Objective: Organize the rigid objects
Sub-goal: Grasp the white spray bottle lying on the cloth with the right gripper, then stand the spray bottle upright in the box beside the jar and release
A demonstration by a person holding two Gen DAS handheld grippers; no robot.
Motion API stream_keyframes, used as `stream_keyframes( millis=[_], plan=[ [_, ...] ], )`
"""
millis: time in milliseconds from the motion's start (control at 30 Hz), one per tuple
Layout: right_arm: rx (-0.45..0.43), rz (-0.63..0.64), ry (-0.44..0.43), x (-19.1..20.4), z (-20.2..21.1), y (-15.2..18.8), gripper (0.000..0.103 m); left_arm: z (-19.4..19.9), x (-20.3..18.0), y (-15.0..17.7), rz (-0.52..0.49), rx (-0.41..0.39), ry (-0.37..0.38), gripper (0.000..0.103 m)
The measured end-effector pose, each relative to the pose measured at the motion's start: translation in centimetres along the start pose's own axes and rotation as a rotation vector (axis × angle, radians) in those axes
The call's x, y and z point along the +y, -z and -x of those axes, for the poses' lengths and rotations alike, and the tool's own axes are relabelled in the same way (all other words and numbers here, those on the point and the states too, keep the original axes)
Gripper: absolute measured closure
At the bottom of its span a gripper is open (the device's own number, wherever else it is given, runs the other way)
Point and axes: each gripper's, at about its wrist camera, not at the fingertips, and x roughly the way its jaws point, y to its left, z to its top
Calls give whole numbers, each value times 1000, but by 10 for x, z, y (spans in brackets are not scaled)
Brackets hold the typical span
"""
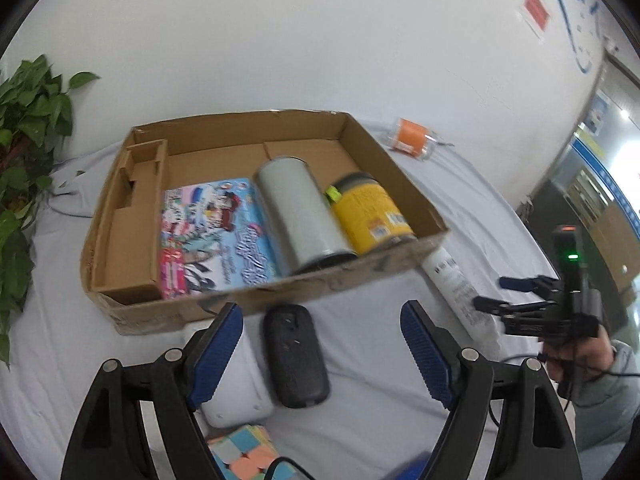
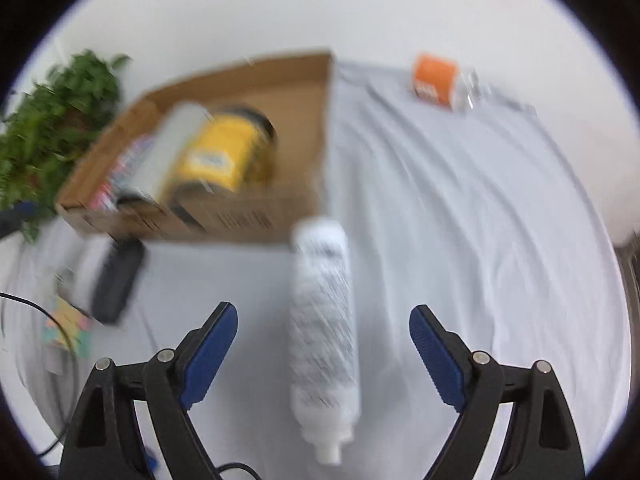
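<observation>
Brown cardboard box (image 1: 256, 304), at twelve o'clock from both grippers: grey cylindrical tin (image 1: 300, 216), yellow-labelled jar (image 1: 368, 216), colourful printed book (image 1: 208, 236). Left gripper (image 1: 322, 344): released, over a black oval case (image 1: 296, 356). Right gripper (image 2: 323, 350): released, straddling a white plastic bottle (image 2: 324, 320) lying at the box's five o'clock.

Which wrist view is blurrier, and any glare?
Right wrist: heavy motion smear on the box, bottle and plant. Left wrist: mostly sharp, slight smear on the can; bright ceiling light at far right, otherwise even, soft light.

No legible text on anything.
</observation>
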Motion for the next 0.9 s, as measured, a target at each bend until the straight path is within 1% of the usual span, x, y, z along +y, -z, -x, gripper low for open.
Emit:
stream_keyframes(
  millis=[67,100,133,167,200,233,267,333,400,467,500,533,567,600,633,667,700,733,767,800,833,867,900],
  plan=[
    [71,-29,13,-6,-17,15,43,-4,-12,6,-9,25,58,23],
    [95,-35,-7,-5,-25,22,45,-6,-19,7,-15,34,89,23],
    [109,-35,-26,-1,-29,27,57,-9,-26,8,-25,40,115,23],
    [117,-17,-18,6,-34,33,59,-13,-34,7,-44,48,134,23],
    [113,13,13,14,-36,38,59,-17,-42,5,-67,56,147,23],
    [101,40,24,19,-34,42,59,-22,-49,4,-97,63,148,23],
    [89,72,7,26,-32,47,59,-29,-56,2,-131,71,146,23],
    [87,137,-71,34,-27,58,59,-47,-77,0,-222,104,163,23],
    [89,254,-131,44,-19,71,59,-67,-95,1,-282,153,200,23],
    [106,410,-220,48,-9,86,59,-96,-115,8,-345,237,255,23],
    [111,495,-260,48,-3,94,58,-106,-123,11,-372,265,269,23],
    [116,541,-267,46,0,99,55,-119,-133,17,-410,308,297,25],
    [119,568,-263,39,4,105,52,-132,-144,26,-445,364,337,25],
    [121,575,-249,30,6,103,50,-142,-152,33,-464,406,353,30],
    [117,566,-231,22,8,100,47,-150,-157,38,-475,441,363,37],
    [110,549,-206,14,9,95,45,-157,-162,43,-483,470,369,39],
    [93,524,-162,3,11,87,45,-162,-165,48,-477,501,387,42],
    [74,494,-117,-4,12,81,45,-166,-166,53,-454,542,420,46],
    [59,459,-64,-11,13,74,45,-168,-167,56,-434,572,442,47],
    [48,411,6,-19,13,67,45,-166,-169,59,-427,565,454,47],
    [54,353,52,-26,12,62,44,-166,-170,61,-408,586,473,47],
    [73,274,69,-32,11,57,43,-166,-171,63,-378,608,488,47],
    [91,188,40,-39,11,53,43,-166,-172,64,-344,619,497,47]
  ],
)
